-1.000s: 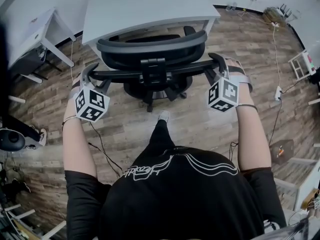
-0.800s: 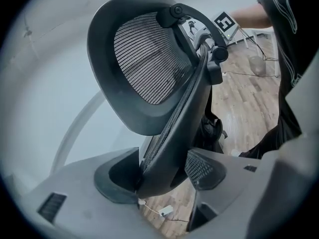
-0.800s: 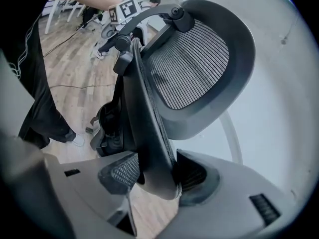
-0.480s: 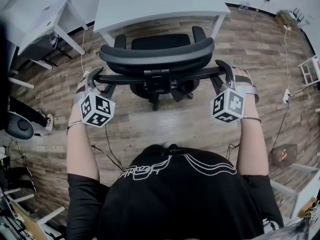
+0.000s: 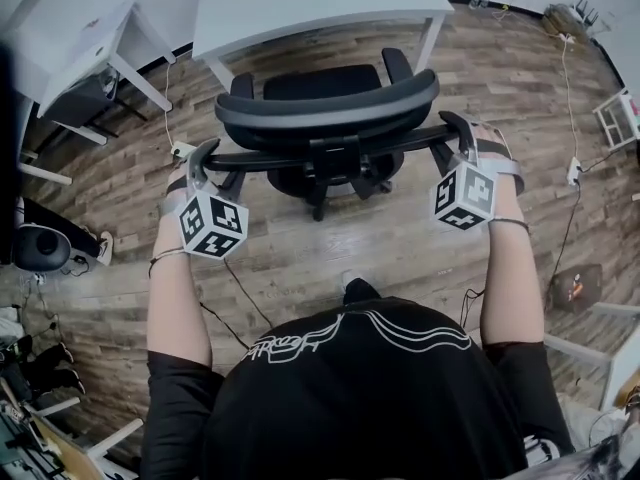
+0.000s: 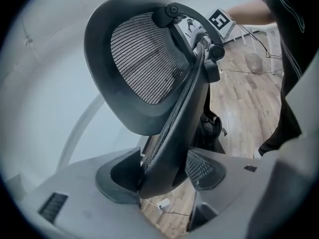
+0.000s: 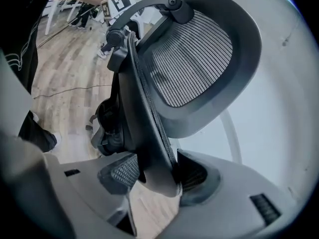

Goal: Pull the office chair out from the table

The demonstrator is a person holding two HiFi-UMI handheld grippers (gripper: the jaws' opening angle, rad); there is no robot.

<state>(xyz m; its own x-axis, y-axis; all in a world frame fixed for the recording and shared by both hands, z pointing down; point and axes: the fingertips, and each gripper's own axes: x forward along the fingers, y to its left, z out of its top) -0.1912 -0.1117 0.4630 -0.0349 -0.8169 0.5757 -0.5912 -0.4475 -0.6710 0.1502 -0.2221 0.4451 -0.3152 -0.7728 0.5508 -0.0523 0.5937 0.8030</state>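
The black mesh office chair point(image 5: 330, 108) stands on the wood floor just in front of the white table point(image 5: 300, 8), its back towards me. At the left end of the backrest frame, my left gripper point(image 5: 205, 154) is shut on it. In the left gripper view that edge point(image 6: 169, 133) runs down between the two pads point(image 6: 162, 176). On the other end of the frame my right gripper point(image 5: 456, 130) is also shut. The right gripper view shows this edge point(image 7: 144, 123) pinched between its pads point(image 7: 154, 176). The chair's base is mostly hidden under the seat.
A second white table point(image 5: 90, 38) stands at the back left, with a black rounded object point(image 5: 40, 248) on the floor at far left. Cables point(image 5: 230, 288) trail across the floor near my leg. A power strip point(image 5: 573, 171) and white rack point(image 5: 620, 118) are at the right.
The chair has rolled back out from under the table, so more of its seat and armrests show. Both grippers came back with it, still clamped on the backrest.
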